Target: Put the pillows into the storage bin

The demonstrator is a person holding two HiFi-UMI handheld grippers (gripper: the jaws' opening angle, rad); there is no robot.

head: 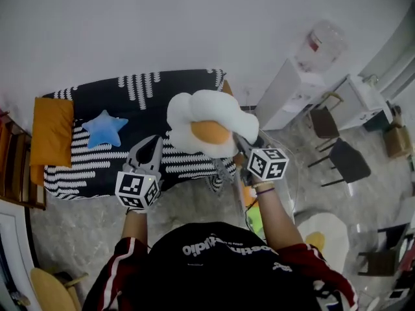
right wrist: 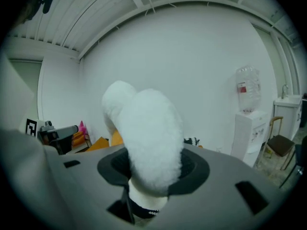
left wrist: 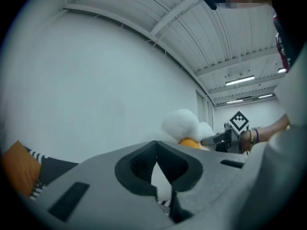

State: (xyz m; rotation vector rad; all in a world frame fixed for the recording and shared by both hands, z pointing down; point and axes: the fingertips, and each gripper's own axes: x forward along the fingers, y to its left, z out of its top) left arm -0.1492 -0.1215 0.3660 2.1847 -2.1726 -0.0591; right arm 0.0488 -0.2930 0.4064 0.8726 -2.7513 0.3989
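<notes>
White egg pillow (head: 209,123) is clamped in right gripper (right wrist: 152,171), left gripper (left wrist: 156,150) closed; blue star pillow (head: 104,128) shows only overhead

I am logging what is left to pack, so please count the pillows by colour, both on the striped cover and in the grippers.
White egg pillow, held by right gripper: 1
Blue star pillow: 1
Orange pillow: 1
Total: 3

Star pillow (head: 104,129) on sofa (head: 178,83)
</notes>
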